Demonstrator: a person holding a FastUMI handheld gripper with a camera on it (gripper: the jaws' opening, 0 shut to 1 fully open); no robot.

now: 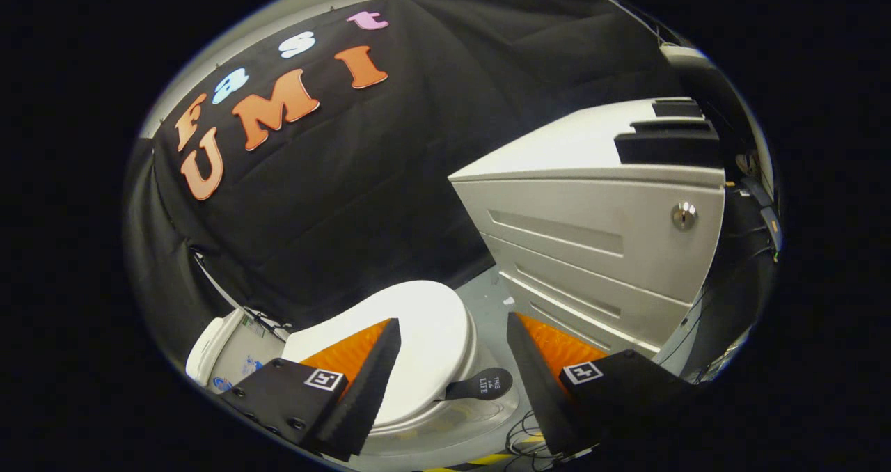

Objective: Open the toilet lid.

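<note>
Gripper (452, 360) fingers spread wide, we hold nothing | toilet lid (424, 333) closed, lower centre between and beyond fingers | dark lift tab (482, 384) at its front | grey cabinet (598, 228) right.

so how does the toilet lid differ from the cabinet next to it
The toilet lid is rounded, smooth and lies flat and closed, low between the open claw's fingers; the cabinet is boxy, stands much taller beyond the fingers, and has recessed drawer fronts. The lid carries a dark handle tab at its edge; the cabinet has a round metal lock. Both are pale and shut.
</note>
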